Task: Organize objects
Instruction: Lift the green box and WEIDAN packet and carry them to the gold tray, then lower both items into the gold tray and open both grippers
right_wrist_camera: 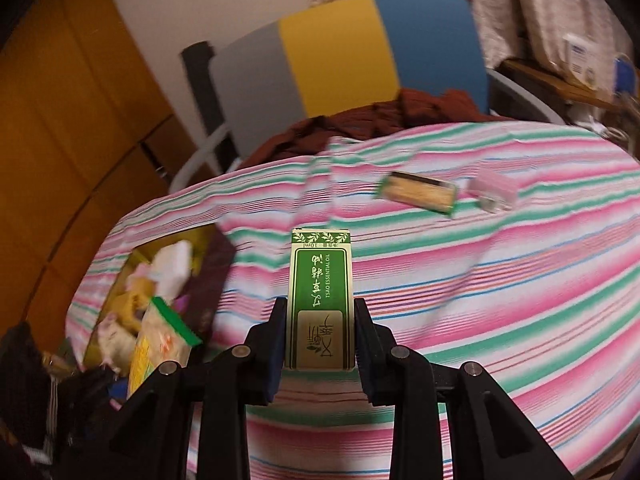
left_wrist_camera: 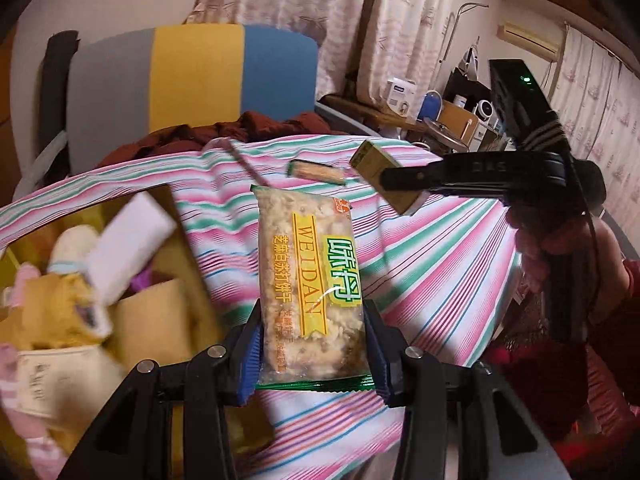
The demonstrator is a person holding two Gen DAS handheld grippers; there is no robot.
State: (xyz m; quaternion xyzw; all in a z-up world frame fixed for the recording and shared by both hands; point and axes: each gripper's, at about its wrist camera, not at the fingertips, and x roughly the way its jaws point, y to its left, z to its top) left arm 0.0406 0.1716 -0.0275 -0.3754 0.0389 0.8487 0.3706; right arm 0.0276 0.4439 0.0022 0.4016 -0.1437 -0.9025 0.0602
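A: What's the setting, biggest thing first?

B: A striped cloth [right_wrist_camera: 520,300] fills most of both views. A box of odds and ends [left_wrist_camera: 160,200] sits lower left in each.

A: And the step in hand?

B: Carrying, I'd judge. The left gripper [left_wrist_camera: 312,344] pinches a cracker packet [left_wrist_camera: 310,280] at bottom centre of its view. The right gripper [right_wrist_camera: 320,344] is pressed onto a green essential-oil carton [right_wrist_camera: 320,300] at centre of its own.

A: Anything left out?

B: A small snack bar [right_wrist_camera: 418,192] and a pink case [right_wrist_camera: 494,190] lie upper right on the cloth.

A: Next move?

B: Probably bring both loads over the box, then spread the jaws.
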